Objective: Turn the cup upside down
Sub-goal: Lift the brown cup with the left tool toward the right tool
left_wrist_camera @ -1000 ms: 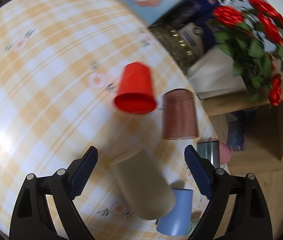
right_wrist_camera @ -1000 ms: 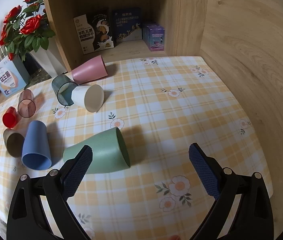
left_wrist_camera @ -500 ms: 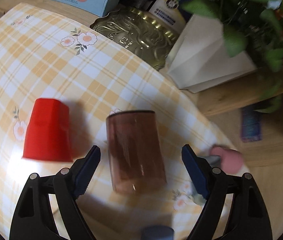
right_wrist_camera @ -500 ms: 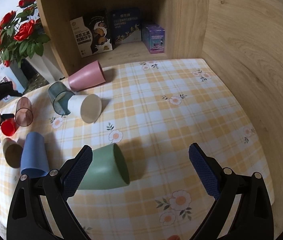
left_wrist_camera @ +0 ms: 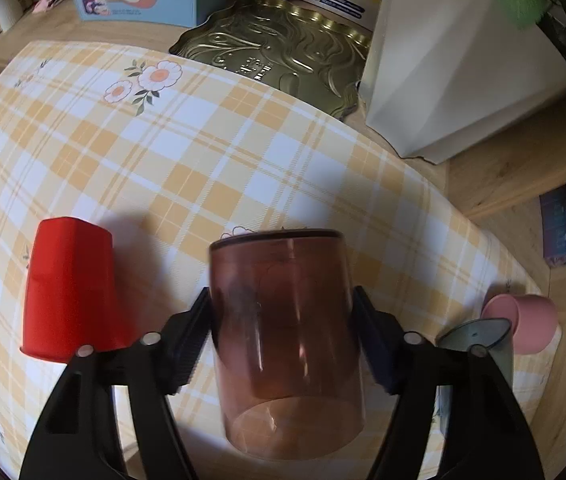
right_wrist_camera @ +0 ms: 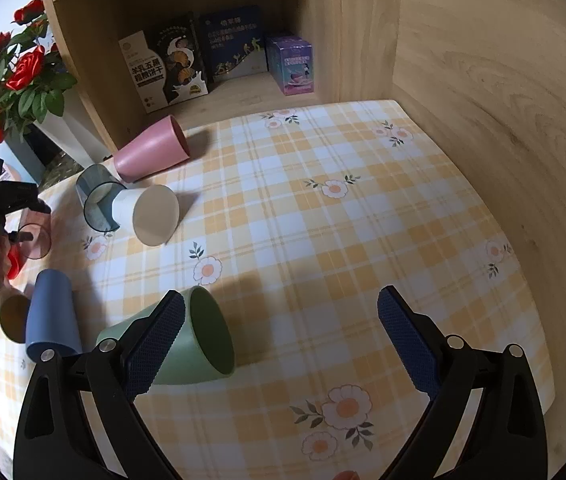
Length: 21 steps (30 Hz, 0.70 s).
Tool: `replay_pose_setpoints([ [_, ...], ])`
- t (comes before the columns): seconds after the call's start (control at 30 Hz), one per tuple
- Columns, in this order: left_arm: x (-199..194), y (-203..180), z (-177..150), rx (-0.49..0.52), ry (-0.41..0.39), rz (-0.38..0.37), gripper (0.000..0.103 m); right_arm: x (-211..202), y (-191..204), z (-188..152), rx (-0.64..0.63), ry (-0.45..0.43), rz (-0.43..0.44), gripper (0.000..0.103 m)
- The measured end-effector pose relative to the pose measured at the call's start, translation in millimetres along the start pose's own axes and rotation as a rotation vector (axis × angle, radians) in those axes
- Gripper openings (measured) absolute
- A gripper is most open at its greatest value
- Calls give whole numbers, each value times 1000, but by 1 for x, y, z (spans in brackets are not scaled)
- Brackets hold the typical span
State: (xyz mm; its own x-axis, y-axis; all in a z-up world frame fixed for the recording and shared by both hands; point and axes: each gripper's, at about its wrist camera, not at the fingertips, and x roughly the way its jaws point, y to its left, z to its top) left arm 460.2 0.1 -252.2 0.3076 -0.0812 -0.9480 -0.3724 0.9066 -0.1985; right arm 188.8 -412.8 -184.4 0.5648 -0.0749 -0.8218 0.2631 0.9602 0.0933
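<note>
My left gripper [left_wrist_camera: 283, 328] is shut on a clear brown cup [left_wrist_camera: 283, 340], a pad on each side of its wall; the cup's open mouth faces the camera. It shows small in the right wrist view [right_wrist_camera: 35, 240]. A red cup [left_wrist_camera: 69, 292] stands upside down to its left. My right gripper [right_wrist_camera: 281, 340] is open and empty above the checked tablecloth [right_wrist_camera: 323, 220], with a green cup [right_wrist_camera: 191, 344] lying on its side by the left finger.
Lying on the cloth are a pink cup [right_wrist_camera: 151, 156], a grey-blue cup [right_wrist_camera: 97, 200], a white cup [right_wrist_camera: 147, 212], a blue cup [right_wrist_camera: 51, 320] and a tan cup [right_wrist_camera: 11, 316]. A gold tin [left_wrist_camera: 279, 52], white vase [left_wrist_camera: 443, 64] and boxes stand behind. A wooden wall [right_wrist_camera: 503, 120] is right.
My left gripper moved forward around the brown cup and closed on it. My right gripper drifted slightly nearer the green cup and stayed open.
</note>
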Motion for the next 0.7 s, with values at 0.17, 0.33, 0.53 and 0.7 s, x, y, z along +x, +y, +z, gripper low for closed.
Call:
replay_pose_setpoints([
  [0.17, -10, 0, -9, 34, -24, -26, 64, -3, -1, 0, 6, 6, 11, 94],
  [0.33, -41, 4, -26, 64, -51, -79, 64, -13, 3, -3, 2, -1, 22, 94],
  [0.53, -94, 5, -58, 106, -93, -133, 64, -31, 6, -10, 14, -10, 47, 94],
  [0.7, -130, 8, -119, 183, -100, -187, 64, -46, -5, -22, 53, -8, 58, 94],
])
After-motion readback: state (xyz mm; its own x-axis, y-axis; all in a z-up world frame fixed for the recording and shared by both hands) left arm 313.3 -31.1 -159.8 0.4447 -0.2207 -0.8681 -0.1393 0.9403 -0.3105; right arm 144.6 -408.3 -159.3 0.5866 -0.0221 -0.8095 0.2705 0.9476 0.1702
